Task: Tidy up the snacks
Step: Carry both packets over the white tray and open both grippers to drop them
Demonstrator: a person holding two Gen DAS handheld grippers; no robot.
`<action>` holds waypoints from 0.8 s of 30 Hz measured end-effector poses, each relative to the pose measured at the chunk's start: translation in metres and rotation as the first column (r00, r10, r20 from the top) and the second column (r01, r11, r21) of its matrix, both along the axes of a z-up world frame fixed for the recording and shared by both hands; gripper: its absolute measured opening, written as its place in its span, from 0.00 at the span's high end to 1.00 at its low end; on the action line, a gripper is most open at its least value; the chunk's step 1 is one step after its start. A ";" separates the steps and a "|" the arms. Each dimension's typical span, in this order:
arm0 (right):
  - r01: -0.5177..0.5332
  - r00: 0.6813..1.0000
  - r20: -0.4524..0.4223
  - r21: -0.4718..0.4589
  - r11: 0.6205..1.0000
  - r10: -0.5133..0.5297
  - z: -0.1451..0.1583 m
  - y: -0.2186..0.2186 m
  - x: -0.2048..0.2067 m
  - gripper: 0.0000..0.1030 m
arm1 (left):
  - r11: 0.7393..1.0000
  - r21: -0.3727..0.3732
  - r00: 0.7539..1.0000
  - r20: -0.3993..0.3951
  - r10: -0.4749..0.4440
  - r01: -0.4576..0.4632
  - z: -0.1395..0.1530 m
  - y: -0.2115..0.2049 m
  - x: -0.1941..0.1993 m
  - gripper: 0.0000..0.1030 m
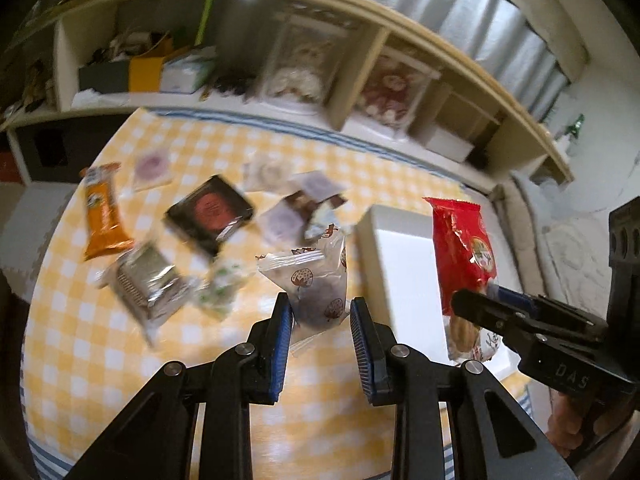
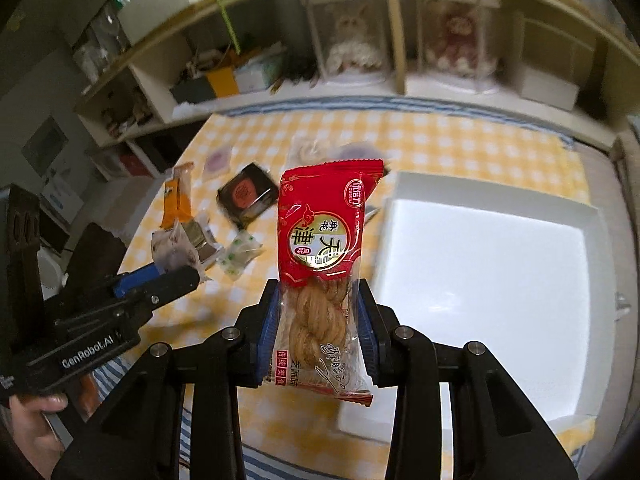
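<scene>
My right gripper [image 2: 318,312] is shut on a red twisted-dough snack pack [image 2: 324,248] and holds it upright in the air beside the left wall of a white box [image 2: 480,256]. The pack also shows in the left wrist view [image 1: 464,248], clamped by the right gripper [image 1: 480,300] over the white box [image 1: 400,264]. My left gripper [image 1: 322,316] is open above a clear strawberry-print snack packet [image 1: 316,280] on the yellow checked tablecloth [image 1: 100,340]. In the right wrist view the left gripper [image 2: 176,276] hovers by that packet [image 2: 172,250].
Loose snacks lie on the cloth: an orange bar [image 1: 103,212], a dark square pack with a red disc [image 1: 210,212], a silver packet [image 1: 146,280], a green-dotted packet [image 1: 220,284], pale round-print packets [image 1: 151,168]. A shelf unit [image 1: 360,40] with boxes stands behind the table.
</scene>
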State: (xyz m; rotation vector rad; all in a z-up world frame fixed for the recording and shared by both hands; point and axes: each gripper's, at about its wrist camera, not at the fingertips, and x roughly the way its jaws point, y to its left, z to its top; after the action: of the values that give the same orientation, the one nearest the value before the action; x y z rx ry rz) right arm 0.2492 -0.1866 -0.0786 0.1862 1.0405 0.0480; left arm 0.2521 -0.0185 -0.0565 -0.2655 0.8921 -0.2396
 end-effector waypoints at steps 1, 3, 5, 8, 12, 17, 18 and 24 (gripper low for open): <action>0.007 1.000 0.006 -0.001 1.000 -0.007 0.002 -0.004 -0.003 0.64 | 1.000 0.000 1.000 0.002 -0.008 0.008 0.001 -0.005 0.001 0.72; 0.025 0.999 0.020 0.004 1.000 -0.025 0.009 -0.018 -0.011 0.64 | 1.000 0.001 1.000 0.007 -0.029 0.029 0.003 -0.019 0.001 0.72; 0.042 0.999 0.028 0.007 0.999 -0.042 0.015 -0.033 -0.020 0.64 | 0.999 0.001 0.999 0.009 -0.052 0.052 0.004 -0.035 0.003 0.72; 0.075 0.997 0.034 -0.017 0.997 -0.074 0.022 -0.058 -0.033 0.64 | 0.996 0.002 0.996 -0.001 -0.089 0.089 0.000 -0.060 0.007 0.72; 0.135 0.991 0.023 -0.058 0.989 -0.134 0.023 -0.101 -0.049 0.64 | 0.991 0.002 0.991 -0.032 -0.131 0.131 -0.012 -0.089 0.017 0.72; 0.191 0.981 -0.003 -0.091 0.977 -0.192 0.017 -0.148 -0.066 0.64 | 0.985 -0.001 0.981 -0.084 -0.174 0.175 -0.030 -0.127 0.035 0.72; 0.203 0.979 -0.012 -0.095 0.975 -0.205 0.014 -0.158 -0.069 0.64 | 0.984 0.001 0.979 -0.097 -0.179 0.180 -0.036 -0.134 0.040 0.72; 0.263 0.960 -0.069 -0.116 0.958 -0.272 -0.010 -0.210 -0.085 0.63 | 0.981 0.016 0.963 -0.192 -0.189 0.195 -0.069 -0.160 0.061 0.72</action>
State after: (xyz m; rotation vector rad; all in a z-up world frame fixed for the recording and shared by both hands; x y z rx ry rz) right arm 0.1644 -0.3967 -0.0889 0.2325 1.0909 -0.2625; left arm 0.3134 -0.1784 -0.1252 -0.1709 1.1125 -0.3832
